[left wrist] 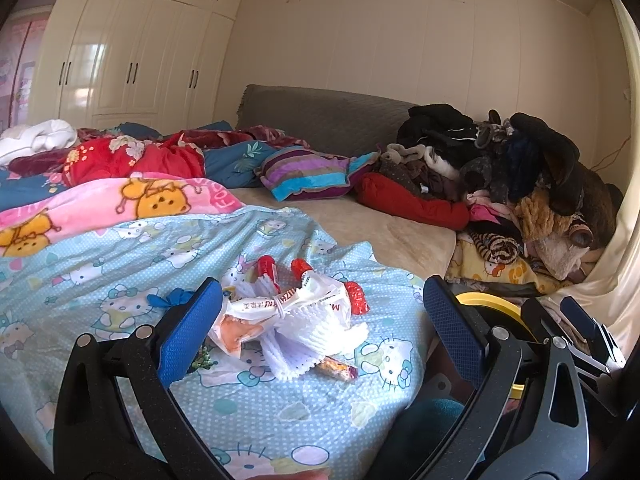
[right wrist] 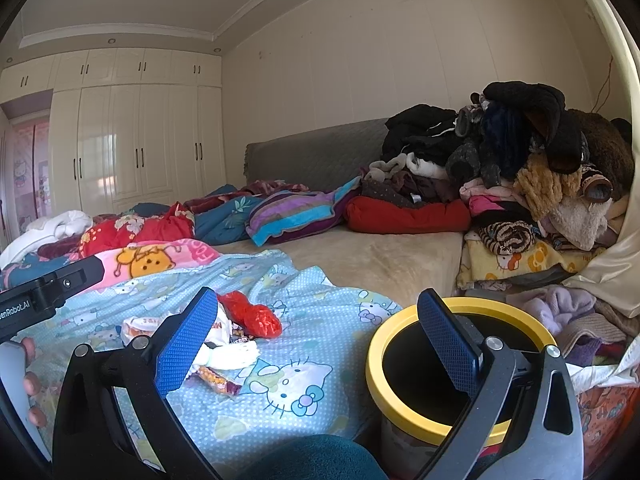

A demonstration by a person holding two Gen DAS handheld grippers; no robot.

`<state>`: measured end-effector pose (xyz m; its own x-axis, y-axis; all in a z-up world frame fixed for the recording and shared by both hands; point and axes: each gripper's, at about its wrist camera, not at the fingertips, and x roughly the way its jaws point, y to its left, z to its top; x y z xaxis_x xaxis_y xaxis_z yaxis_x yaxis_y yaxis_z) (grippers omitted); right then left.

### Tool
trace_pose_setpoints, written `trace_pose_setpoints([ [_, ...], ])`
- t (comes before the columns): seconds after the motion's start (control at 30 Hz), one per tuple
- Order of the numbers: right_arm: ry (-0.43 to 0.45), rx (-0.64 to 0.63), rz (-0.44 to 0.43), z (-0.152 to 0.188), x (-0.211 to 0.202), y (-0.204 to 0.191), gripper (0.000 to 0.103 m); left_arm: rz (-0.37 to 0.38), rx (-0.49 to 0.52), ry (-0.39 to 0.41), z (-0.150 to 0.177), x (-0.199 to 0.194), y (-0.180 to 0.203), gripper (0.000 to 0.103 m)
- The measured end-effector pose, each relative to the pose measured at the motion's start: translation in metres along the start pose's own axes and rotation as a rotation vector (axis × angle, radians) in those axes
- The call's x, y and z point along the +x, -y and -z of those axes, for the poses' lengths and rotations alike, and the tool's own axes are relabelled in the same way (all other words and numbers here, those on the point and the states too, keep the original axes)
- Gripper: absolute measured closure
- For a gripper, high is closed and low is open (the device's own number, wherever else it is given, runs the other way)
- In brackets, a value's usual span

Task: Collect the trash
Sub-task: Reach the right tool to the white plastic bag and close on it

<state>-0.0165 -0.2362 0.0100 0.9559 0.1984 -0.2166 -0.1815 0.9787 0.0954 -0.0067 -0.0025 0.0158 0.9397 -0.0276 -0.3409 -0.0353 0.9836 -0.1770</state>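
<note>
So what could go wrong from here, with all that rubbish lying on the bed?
1. The wrappers lie in a loose heap, so the open left hand-held gripper may lift only some and scatter the rest.
2. They rest on the rumpled blue sheet; the pads could pinch fabric too.
3. The yellow-rimmed bin stands off the bed's edge, so pieces might drop short.
</note>
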Motion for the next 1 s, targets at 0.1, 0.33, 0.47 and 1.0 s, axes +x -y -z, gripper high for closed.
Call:
trace_pose_setpoints([
  [0.1, -0.002, -0.005, -0.004, 0.002, -0.001, 0.002, 0.006, -0.004, -0.003, -0.001, 0.001, 0.001, 0.000, 0.011],
  [0.33, -0.021, -0.037, -0.066, 0.004, 0.003, -0.005, 0.006, -0.033, -0.033, 0.004, 0.002, 0.005, -0.014, 0.011],
  [0.47, -0.027, -0.080, -0.128, 0.001, 0.007, -0.019, 0.006, -0.058, -0.051, 0.011, 0.002, 0.006, -0.024, 0.011],
  [1.0, -0.112, -0.193, -0.277, -0.003, 0.035, -0.082, 0.006, -0.165, -0.149, 0.001, -0.001, 0.008, -0.086, 0.011],
])
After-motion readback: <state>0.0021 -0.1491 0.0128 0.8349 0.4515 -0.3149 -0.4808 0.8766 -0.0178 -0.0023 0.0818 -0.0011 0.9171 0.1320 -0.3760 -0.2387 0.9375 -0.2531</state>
